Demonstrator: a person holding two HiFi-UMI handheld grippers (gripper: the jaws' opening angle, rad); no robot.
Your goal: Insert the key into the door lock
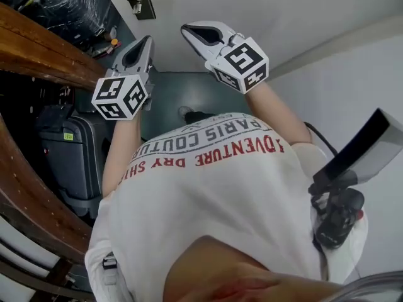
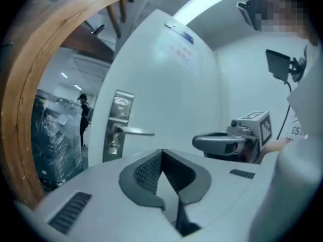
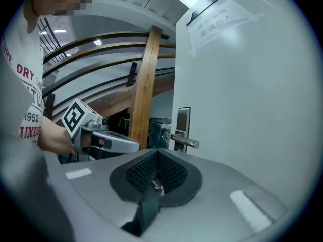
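White door (image 3: pixel 242 84) panelling is filling most of what I am watching, standing upright ahead of both grippers. Curving wooden beams (image 2: pixel 30 110) are sweeping round at nine o'clock of the door in the left gripper view. A person's white printed T-shirt (image 1: pixel 220 200) is taking up the lower half of the head view, and a dark suitcase (image 1: pixel 72 156) is sitting at nine o'clock of it.

I am seeing the left gripper (image 2: pixel 162 155) pointing roughly level at the door, its jaws pressing together with nothing between them. The right gripper (image 3: pixel 157 158) is hovering beside it at three o'clock, its jaws also pressing together.

The metal lock plate (image 2: pixel 119 125) is showing at ten o'clock of the left jaws, well apart from them, with the lever handle (image 2: pixel 132 131) sticking out sideways. The door lock (image 2: pixel 114 145) is sitting just under that handle.

A tiny pale speck (image 3: pixel 158 187) is showing at the seam of the right jaws; I cannot tell whether it is the key.
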